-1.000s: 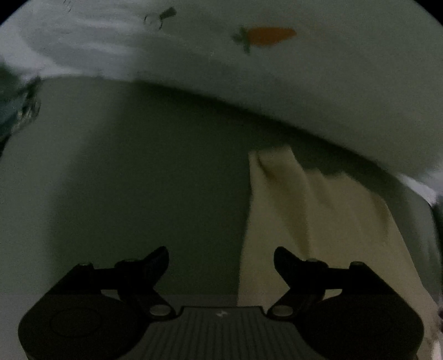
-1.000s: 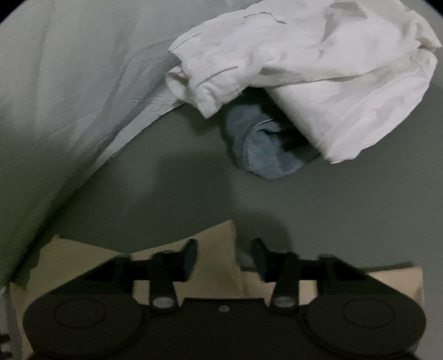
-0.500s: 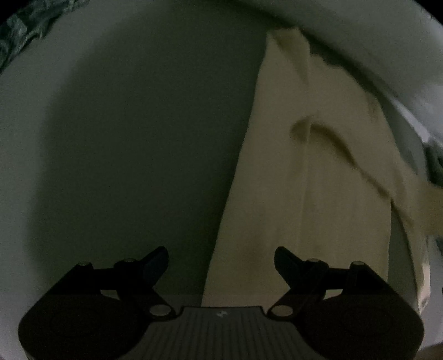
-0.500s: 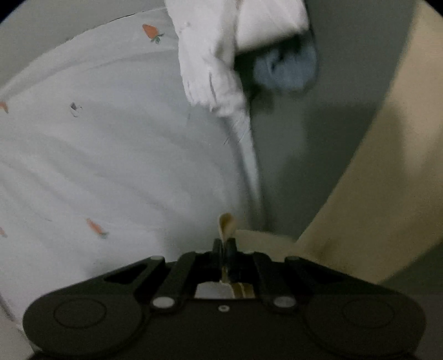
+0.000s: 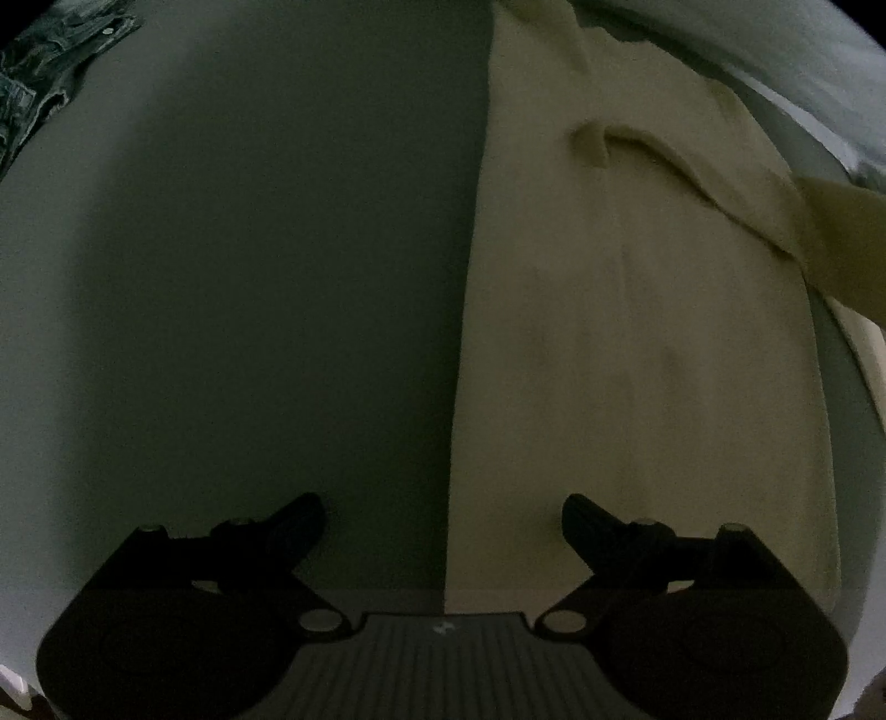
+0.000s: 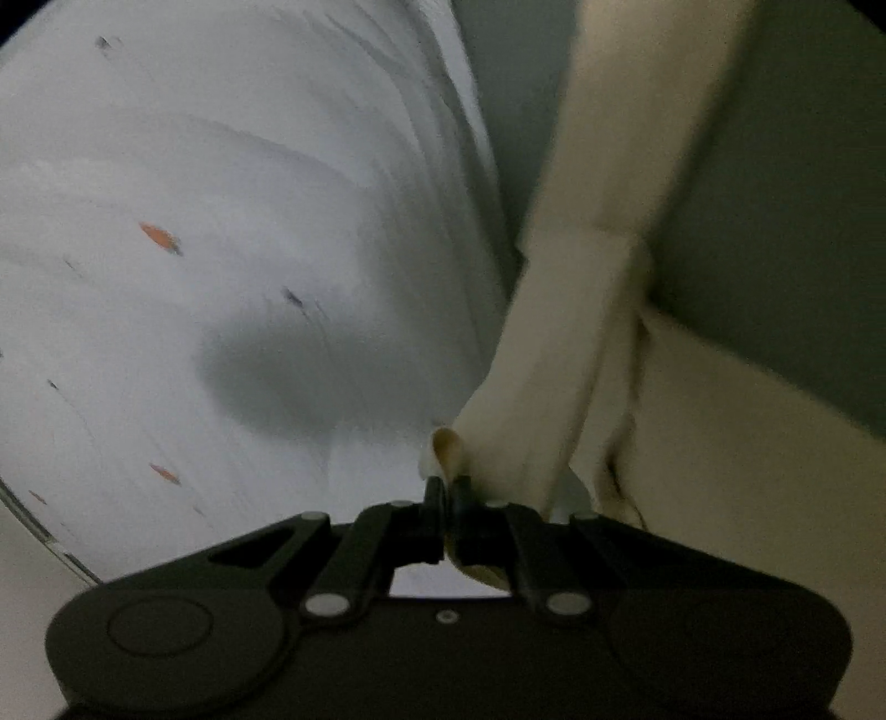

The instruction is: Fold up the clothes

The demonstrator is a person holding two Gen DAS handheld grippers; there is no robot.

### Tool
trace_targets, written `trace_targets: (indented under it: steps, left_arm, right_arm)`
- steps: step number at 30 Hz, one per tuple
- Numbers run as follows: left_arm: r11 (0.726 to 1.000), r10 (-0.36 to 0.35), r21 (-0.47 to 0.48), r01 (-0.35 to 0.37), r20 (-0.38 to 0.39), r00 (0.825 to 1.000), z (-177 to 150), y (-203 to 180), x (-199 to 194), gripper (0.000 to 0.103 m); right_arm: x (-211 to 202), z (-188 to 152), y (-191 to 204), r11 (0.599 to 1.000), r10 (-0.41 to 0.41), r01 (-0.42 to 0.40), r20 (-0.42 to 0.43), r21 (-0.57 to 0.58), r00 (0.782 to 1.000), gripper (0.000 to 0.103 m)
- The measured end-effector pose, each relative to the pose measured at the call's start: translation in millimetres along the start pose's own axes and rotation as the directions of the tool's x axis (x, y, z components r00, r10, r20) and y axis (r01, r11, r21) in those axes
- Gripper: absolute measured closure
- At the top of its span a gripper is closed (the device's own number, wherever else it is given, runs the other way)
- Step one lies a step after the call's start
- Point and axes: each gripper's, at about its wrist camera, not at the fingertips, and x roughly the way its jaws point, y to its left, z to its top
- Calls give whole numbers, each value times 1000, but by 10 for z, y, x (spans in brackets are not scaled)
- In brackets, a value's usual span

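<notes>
A cream garment [image 5: 637, 332] lies flat on the grey-green surface [image 5: 249, 304], filling the right half of the left wrist view. My left gripper [image 5: 443, 520] points down over the garment's left edge, its jaws opening wide, one finger above bare surface and the other above cloth, gripping nothing. In the right wrist view my right gripper [image 6: 446, 487] is shut on a corner of the cream garment [image 6: 581, 343], which trails up and to the right from the jaws in a lifted fold.
A white sheet with small orange carrot prints [image 6: 221, 249] covers the left of the right wrist view. Dark denim [image 5: 39, 83] lies at the top left of the left wrist view. A pale sheet edge [image 5: 775, 50] runs along the top right there.
My right gripper shut on the cream garment's corner and swung round, lifting it; the white and blue clothes left its view. My left gripper moved along the garment's left edge and widened.
</notes>
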Motion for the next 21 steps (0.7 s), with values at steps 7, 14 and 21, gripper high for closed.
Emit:
trace_targets:
  steps: [7, 14, 21]
  left_arm:
    - [1000, -8, 6, 9, -19, 1000, -124, 131, -41, 10]
    - [999, -12, 41, 13, -31, 999, -178, 202, -40, 9]
    - [991, 4, 132, 0, -33, 999, -196, 171, -3, 3]
  right_arm:
    - [55, -458, -136, 991, -136, 134, -141, -24, 981, 100]
    - [95, -765, -152, 968, -247, 230, -205, -102, 947, 100]
    - [-106, -996, -323, 954, -297, 280, -227, -106, 927, 100]
